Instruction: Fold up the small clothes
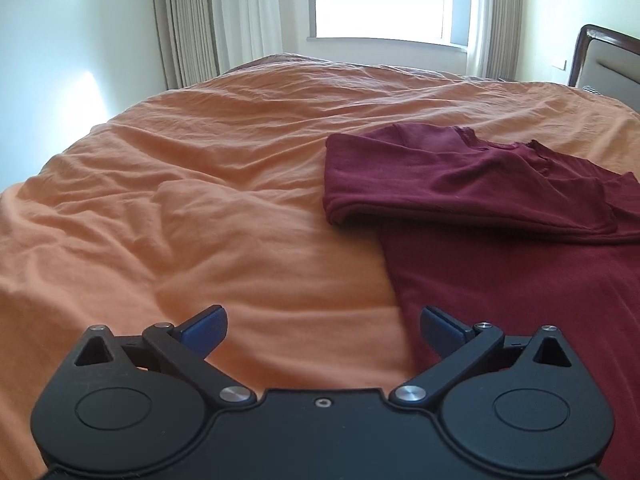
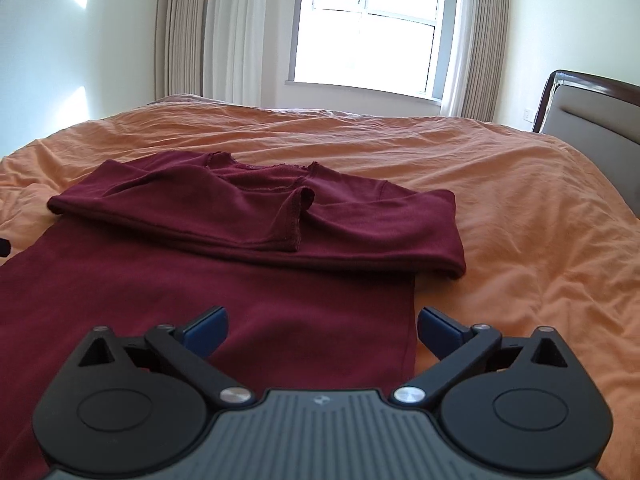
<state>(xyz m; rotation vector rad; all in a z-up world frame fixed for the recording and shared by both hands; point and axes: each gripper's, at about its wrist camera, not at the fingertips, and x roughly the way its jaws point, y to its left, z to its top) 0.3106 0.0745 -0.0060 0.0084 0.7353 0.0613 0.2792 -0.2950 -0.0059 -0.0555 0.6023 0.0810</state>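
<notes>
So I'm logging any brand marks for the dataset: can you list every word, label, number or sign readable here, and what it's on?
No readable text in either view.
Right gripper: a small embossed emblem on its grey ribbed body, a mark, not letters.
Maroon shirt: no tag or print visible.
Orange bedcover: plain.

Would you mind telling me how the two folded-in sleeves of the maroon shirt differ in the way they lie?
In the right wrist view, the left-hand sleeve lies on top, its stitched cuff edge fully visible; the right-hand sleeve runs beneath it, its cuff hidden. The left-hand sleeve's fold bulges past the shirt's left edge, the right-hand sleeve's past the right edge. Both are maroon, folded across the chest, resting on the orange bedspread.
</notes>
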